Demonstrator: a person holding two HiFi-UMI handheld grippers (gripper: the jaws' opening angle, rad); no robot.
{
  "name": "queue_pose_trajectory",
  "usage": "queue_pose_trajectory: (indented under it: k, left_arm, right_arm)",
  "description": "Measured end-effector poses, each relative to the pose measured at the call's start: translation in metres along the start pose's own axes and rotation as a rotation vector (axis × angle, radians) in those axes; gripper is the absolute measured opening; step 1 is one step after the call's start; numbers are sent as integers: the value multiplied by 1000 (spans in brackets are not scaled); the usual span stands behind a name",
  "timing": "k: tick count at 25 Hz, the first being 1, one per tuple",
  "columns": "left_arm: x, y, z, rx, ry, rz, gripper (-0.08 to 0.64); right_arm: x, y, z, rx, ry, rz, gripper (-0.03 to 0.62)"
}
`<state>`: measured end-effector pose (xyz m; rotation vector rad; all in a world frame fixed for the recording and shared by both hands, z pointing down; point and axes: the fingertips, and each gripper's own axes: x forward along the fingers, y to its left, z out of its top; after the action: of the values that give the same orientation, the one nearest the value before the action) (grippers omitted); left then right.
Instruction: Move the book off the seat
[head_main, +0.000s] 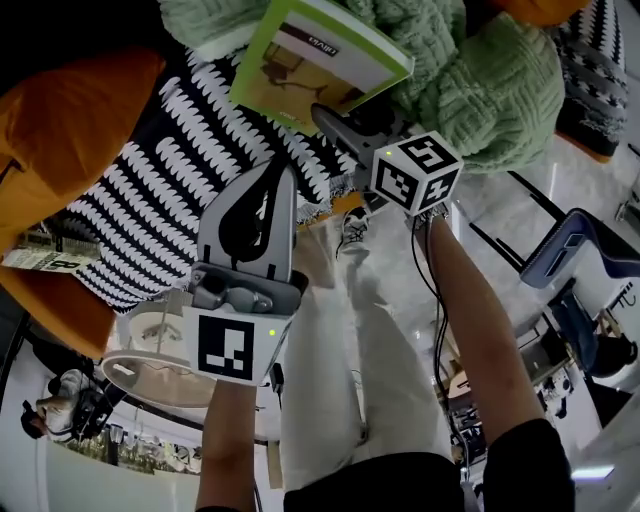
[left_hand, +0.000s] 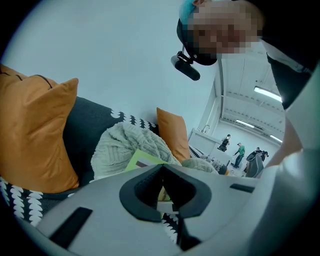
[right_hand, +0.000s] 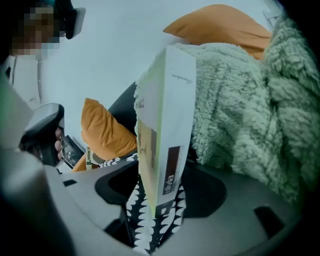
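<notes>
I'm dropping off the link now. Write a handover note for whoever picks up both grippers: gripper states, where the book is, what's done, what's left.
Left gripper: shut, empty, held short of the book.
Right gripper: open. The book's near edge stands between its jaws, with gaps on both sides, so it is not gripped.
Book: on the sofa, tilted back against the green blanket, above the black-and-white patterned seat.
Done: right gripper is lined up around the book's edge.
Left: close on the book, lift it clear of the seat, and set it down somewhere off the sofa.
</notes>
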<state>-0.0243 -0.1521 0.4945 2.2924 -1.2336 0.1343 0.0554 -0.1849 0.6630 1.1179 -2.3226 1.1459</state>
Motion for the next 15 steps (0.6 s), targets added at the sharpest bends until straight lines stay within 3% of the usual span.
queue_pose_trajectory:
  k: [5,10,15]
  left_arm:
    - [-6,0,0,2,8,-7,11]
    - [-4,2,-7,-8,15,7,11]
    - [-27,-17,-3,-14,-11,26,11]
  right_arm:
    - [3,10,16,26,-47,41,255]
    - [5,33,24,14,-42,173,247]
    - [-7,55,35,-10,-77,173,234]
